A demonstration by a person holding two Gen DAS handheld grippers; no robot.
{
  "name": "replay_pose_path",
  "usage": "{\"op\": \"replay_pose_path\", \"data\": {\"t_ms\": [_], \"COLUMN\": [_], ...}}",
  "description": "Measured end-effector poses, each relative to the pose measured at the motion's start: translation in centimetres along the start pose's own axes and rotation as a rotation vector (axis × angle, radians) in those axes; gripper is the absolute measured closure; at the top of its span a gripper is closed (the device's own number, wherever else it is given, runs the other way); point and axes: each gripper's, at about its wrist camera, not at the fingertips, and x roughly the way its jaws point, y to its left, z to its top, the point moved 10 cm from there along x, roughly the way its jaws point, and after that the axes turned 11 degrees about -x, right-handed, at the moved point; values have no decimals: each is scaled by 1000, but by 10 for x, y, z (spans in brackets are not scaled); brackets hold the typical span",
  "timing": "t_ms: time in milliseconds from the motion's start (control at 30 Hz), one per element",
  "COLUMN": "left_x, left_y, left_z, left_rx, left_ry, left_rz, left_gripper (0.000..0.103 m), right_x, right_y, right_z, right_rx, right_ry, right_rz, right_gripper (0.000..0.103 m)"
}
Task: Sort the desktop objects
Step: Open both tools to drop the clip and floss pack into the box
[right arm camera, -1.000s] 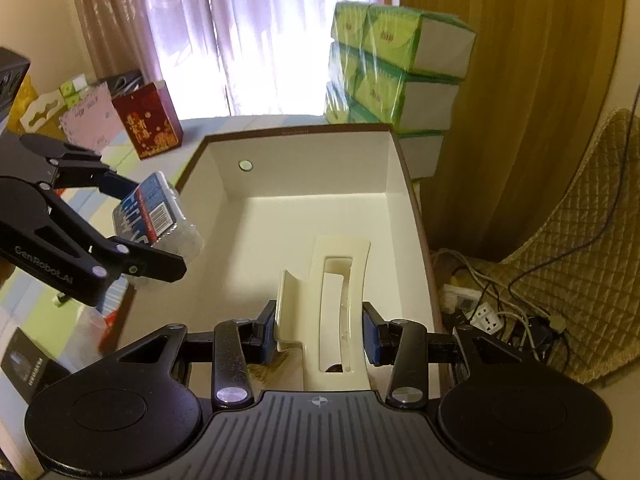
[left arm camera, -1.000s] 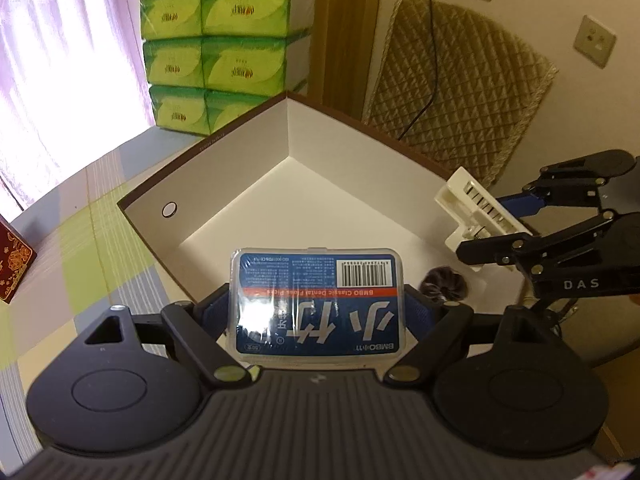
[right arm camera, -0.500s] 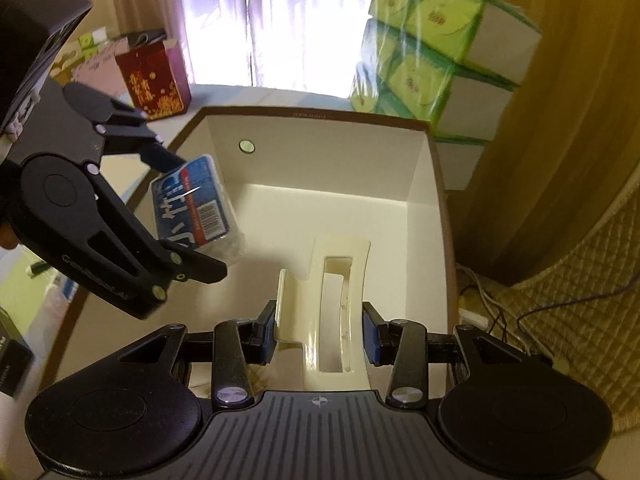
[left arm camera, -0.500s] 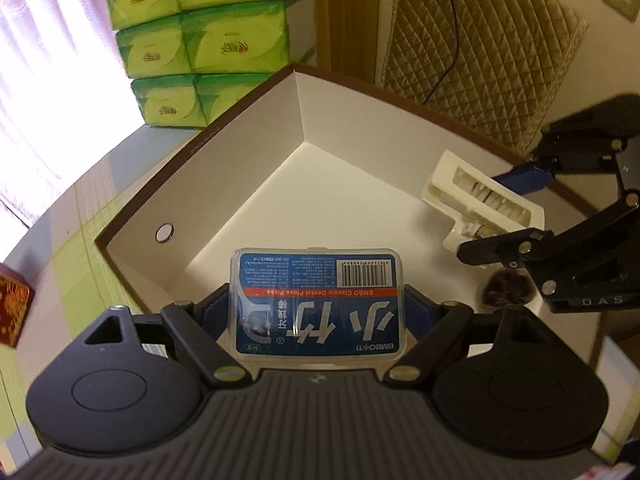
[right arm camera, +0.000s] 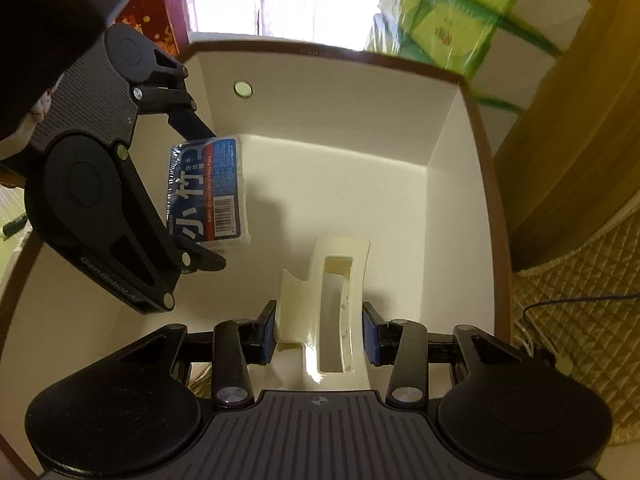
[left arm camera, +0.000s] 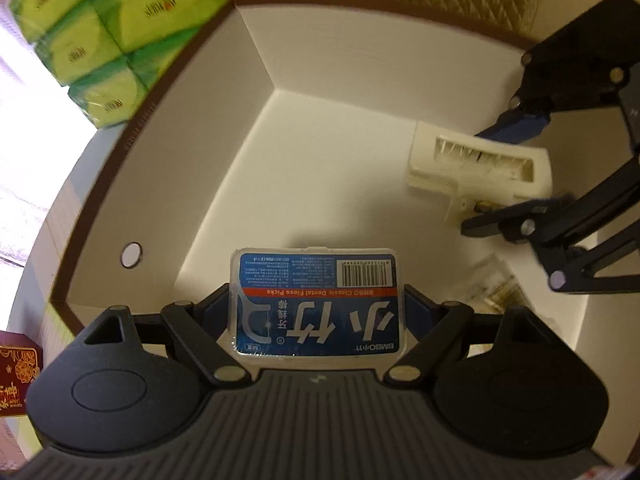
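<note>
My left gripper (left arm camera: 318,300) is shut on a clear box of dental floss picks (left arm camera: 318,304) with a blue label, gripped by its two short sides. It hangs inside an open white carton with a brown rim (left arm camera: 180,152), above the floor. My right gripper (right arm camera: 320,336) is shut on a cream plastic holder (right arm camera: 320,304) with a long slot, also down inside the carton (right arm camera: 340,92). From the right wrist, the left gripper (right arm camera: 208,196) and its floss box (right arm camera: 208,192) show at the left. From the left wrist, the right gripper (left arm camera: 508,176) and holder (left arm camera: 476,164) show at the right.
A small clear packet (left arm camera: 492,284) lies on the carton floor under the right gripper. Stacked green tissue packs (left arm camera: 100,40) (right arm camera: 480,12) stand behind the carton. A red gift box (left arm camera: 16,376) (right arm camera: 152,20) sits on the table at left. A quilted cushion (right arm camera: 580,300) and cables lie to the right.
Both grippers have sunk from above the carton down into it, each keeping its load. The carton walls now fill most of both views, and the two grippers are closer together.
</note>
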Motion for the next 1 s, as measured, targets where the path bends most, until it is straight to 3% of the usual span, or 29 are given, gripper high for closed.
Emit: {"op": "replay_pose_path", "data": {"t_ms": [333,367,433,500,1000], "left_x": [9,9,8,5,-29], "left_y": [-6,-6,-6,-6,0], "left_z": [-6,-6,-6,-6,-7], "left_rx": [44,45,41,37,-19], "left_ry": [41,42,37,29,-45], "left_rz": [-17,-15,-14,-17,-25], "left_gripper": [19,19,17,13,9], "right_x": [8,8,7,3,-28], "right_y": [-1,0,-1,1,9], "right_z": [-6,-6,-6,-3,9], "right_rx": [9,10,18,19,19], "right_ry": [18,20,21,-3,-53], "right_rz": [9,17,26,42,45], "right_gripper": [64,62,45,35,11]}}
